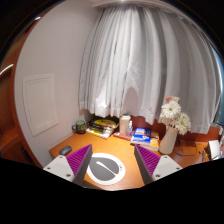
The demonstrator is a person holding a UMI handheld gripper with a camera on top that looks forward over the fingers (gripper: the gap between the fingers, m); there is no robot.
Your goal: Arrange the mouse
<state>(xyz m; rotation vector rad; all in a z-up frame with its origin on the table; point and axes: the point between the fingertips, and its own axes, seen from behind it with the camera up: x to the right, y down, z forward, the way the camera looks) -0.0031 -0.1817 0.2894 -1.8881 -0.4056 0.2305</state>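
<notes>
A white mouse (106,167) lies on a round white pad with a dark rim (119,175) on the wooden desk (120,147). My gripper (112,166) hangs above the desk, open wide. The round pad and the mouse show between the two purple finger pads (79,160), with a clear gap on each side. Neither finger touches the mouse or the round pad. A small dark object (65,150), which I cannot identify, sits on the desk beyond the left finger.
Along the back of the desk stand a green cup (79,126), stacked books (100,128), a white jar (125,125) and a blue book (141,133). A vase of flowers (170,128) stands at the right. White curtains (140,60) hang behind.
</notes>
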